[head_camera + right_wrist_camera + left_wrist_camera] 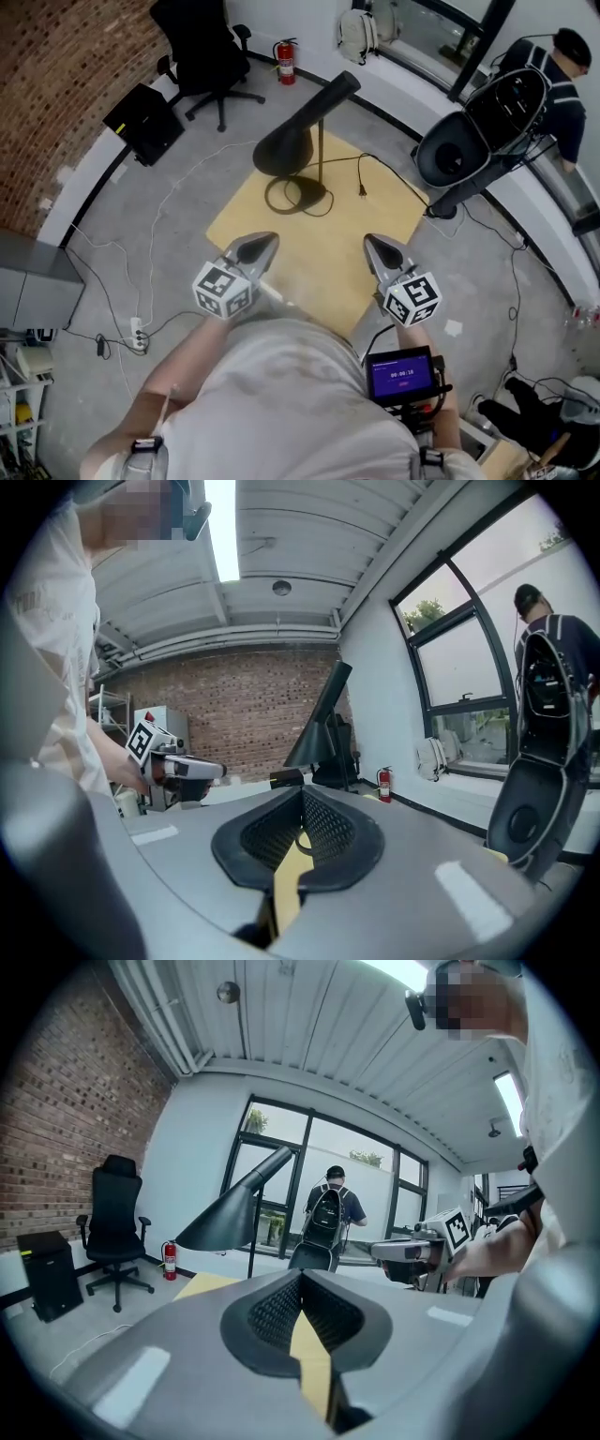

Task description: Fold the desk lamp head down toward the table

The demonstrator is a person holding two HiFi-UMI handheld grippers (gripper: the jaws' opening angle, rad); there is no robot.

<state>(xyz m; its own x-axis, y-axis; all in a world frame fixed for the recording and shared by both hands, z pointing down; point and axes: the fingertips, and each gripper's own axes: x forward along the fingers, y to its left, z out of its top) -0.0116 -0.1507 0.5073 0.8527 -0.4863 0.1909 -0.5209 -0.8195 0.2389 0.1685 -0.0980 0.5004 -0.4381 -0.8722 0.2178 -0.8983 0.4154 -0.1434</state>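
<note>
**A:** How are the two claws held?

**B:** Side by side and well apart. The left claw (pixel 266 242) and the right claw (pixel 373 244) both point forward, away from the person. Their tips lean slightly toward each other.

**A:** And the jaws?

**B:** Each gripper view shows its own pair pressed together with nothing between them.

**A:** Where are the marker cubes?

**B:** The left marker cube (pixel 225 289) and the right marker cube (pixel 413 298) each sit at the rear end of their claw, nearest the person.

**A:** What about the arms?

**B:** The bare left forearm (pixel 173 370) reaches forward from the lower left. In the left gripper view, the right hand (pixel 483 1255) holds its claw roughly level, off to the right.
</note>
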